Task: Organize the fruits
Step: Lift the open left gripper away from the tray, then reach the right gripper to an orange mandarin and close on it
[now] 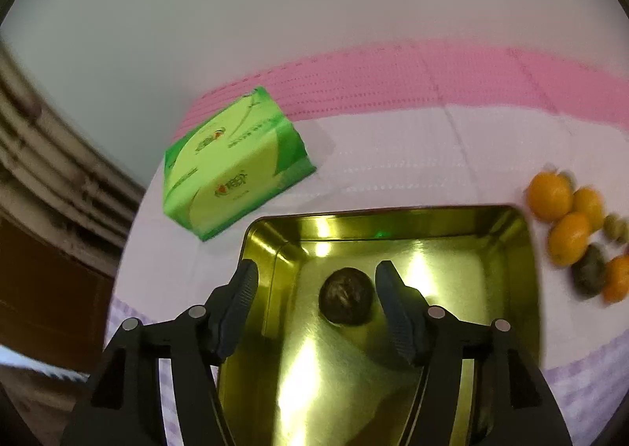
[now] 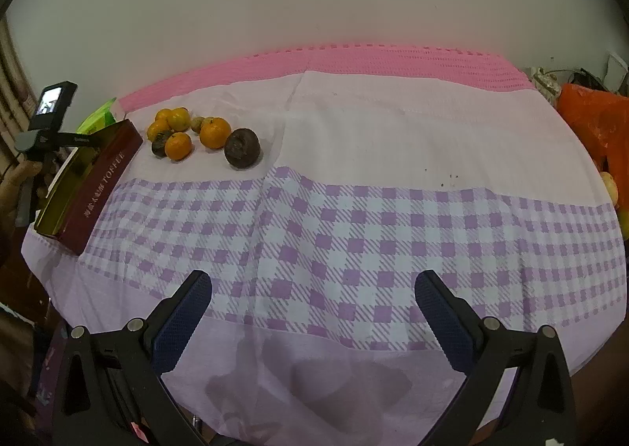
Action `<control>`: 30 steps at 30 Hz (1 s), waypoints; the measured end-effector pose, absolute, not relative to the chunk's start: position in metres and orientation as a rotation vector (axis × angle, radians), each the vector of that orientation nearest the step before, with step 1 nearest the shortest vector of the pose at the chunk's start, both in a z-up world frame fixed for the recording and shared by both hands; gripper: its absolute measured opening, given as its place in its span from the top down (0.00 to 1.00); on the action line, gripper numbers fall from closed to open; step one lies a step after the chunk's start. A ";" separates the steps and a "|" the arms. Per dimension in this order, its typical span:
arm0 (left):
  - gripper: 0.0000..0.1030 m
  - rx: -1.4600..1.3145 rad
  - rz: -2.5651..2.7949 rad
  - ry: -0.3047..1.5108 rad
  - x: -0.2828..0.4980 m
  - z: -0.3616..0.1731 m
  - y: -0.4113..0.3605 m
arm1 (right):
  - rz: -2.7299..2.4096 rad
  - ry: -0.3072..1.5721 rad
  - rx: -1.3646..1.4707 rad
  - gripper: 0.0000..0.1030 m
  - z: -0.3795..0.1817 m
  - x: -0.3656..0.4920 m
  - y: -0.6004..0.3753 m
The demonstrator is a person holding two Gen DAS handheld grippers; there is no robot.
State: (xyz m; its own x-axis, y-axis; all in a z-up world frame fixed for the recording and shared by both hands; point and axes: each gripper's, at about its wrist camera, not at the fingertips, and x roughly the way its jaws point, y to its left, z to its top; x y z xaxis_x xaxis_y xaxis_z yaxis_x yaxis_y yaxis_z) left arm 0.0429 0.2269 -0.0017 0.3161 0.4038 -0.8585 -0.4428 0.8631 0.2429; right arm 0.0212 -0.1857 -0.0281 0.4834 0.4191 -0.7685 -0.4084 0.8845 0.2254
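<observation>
A gold tin tray (image 1: 511, 288) with red "TOFFEE" sides (image 2: 98, 186) stands at the table's left. One dark round fruit (image 1: 346, 301) lies inside it. My left gripper (image 1: 316, 304) hangs open above the tray, its fingers either side of that fruit and apart from it. Several oranges (image 2: 214, 132) and dark fruits (image 2: 242, 148) lie in a cluster on the cloth just right of the tray; they also show in the left wrist view (image 1: 570, 237). My right gripper (image 2: 314, 322) is open and empty over the checked cloth near the front.
A green tissue pack (image 1: 232, 166) lies behind the tray at the left. A pink mat (image 2: 354, 60) runs along the back by the wall. An orange bag (image 2: 593, 123) sits at the right edge. The table drops off at left and front.
</observation>
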 end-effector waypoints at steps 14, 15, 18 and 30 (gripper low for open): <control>0.22 -0.401 0.418 0.949 -0.073 0.072 0.142 | 0.908 0.805 -0.033 0.04 0.025 0.016 -0.131; 0.22 -0.406 0.412 0.946 -0.080 0.073 0.136 | 0.931 0.780 -0.081 0.07 0.030 0.017 -0.120; 0.17 -0.347 0.449 0.943 -0.098 0.080 0.120 | 1.010 0.722 -0.206 0.12 0.041 0.026 -0.087; 0.07 -0.473 0.475 0.906 -0.130 0.088 0.137 | 1.112 0.826 -0.360 0.37 0.018 0.096 0.041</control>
State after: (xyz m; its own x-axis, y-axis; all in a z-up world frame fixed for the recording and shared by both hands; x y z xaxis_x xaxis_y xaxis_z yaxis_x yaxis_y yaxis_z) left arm -0.1303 0.1372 0.0884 0.5303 0.1881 -0.8267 -0.5731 0.7981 -0.1861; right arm 0.0961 0.0409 0.0176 0.1931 0.6444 -0.7399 -0.8946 0.4254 0.1370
